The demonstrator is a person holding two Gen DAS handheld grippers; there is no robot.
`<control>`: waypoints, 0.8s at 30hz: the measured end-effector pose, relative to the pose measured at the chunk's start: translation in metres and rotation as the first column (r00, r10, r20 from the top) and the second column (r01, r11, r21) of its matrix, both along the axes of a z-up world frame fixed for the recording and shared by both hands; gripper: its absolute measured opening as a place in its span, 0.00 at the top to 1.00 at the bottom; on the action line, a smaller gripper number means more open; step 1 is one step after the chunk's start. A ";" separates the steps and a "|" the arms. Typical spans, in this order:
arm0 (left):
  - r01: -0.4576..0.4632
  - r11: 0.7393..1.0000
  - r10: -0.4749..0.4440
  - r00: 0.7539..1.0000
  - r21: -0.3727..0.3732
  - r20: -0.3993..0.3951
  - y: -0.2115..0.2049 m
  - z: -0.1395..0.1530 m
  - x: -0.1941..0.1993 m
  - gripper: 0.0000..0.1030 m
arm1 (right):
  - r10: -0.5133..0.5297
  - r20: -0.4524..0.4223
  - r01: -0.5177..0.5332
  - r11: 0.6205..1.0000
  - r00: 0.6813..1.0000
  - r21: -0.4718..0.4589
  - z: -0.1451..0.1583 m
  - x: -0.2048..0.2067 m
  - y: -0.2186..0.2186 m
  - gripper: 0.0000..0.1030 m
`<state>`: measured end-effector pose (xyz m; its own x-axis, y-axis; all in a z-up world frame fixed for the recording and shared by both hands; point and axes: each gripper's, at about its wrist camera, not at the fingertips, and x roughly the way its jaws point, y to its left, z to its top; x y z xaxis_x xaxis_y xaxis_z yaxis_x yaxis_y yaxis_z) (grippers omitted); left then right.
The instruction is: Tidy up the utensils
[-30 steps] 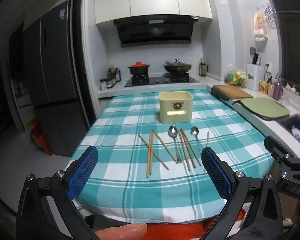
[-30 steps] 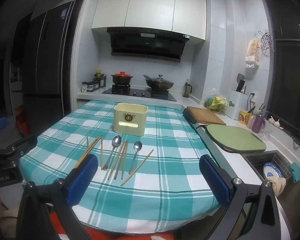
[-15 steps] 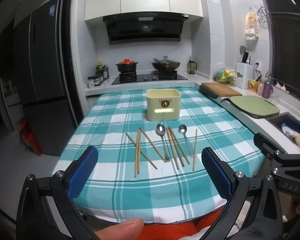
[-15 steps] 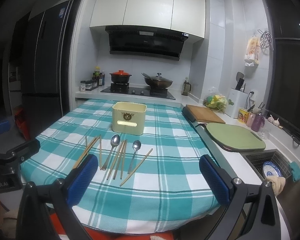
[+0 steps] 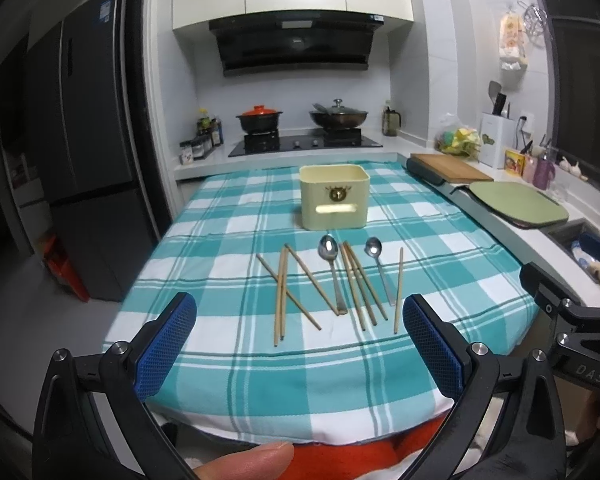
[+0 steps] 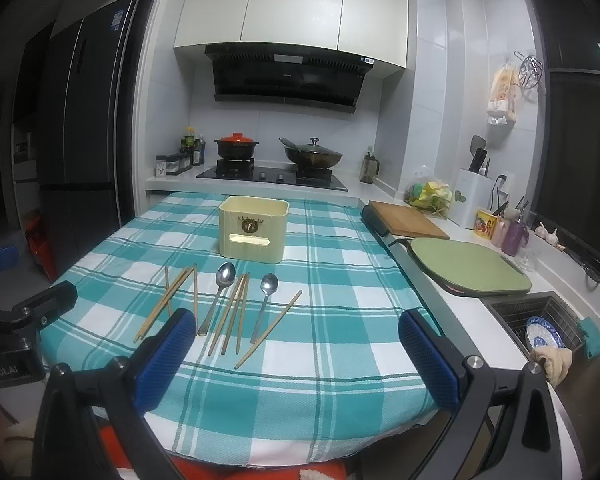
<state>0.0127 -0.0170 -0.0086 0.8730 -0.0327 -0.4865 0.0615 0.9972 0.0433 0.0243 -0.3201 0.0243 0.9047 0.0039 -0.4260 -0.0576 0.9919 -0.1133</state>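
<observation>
Left tongs and right tongs both spread wide, empty, lower frame. Chopsticks, two spoons mid-frame on checked surface, before cream utensil box.

white-tiled kitchen, dark fridge, black range hood, pale cabinets

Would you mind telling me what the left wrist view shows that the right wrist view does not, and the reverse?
Only the left wrist view shows a fingertip at its bottom edge and the open left gripper.

Only the right wrist view shows the open right gripper, a blue-patterned dish in the sink rack, and a wire rack hanging on the wall.

Both show the cream utensil box, two metal spoons and loose wooden chopsticks on the teal checked tablecloth, plus the green cutting board.
</observation>
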 end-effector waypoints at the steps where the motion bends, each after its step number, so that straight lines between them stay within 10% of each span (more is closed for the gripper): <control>1: -0.001 1.000 0.001 1.000 -0.001 -0.003 0.000 -0.001 0.001 0.00 | -0.001 -0.002 0.001 1.000 1.000 0.001 -0.001 0.000 -0.001 0.00; 24: 0.028 0.999 -0.026 0.997 0.023 -0.070 -0.009 -0.019 0.025 0.00 | -0.022 -0.052 0.022 1.000 0.998 0.001 -0.014 0.018 -0.003 0.00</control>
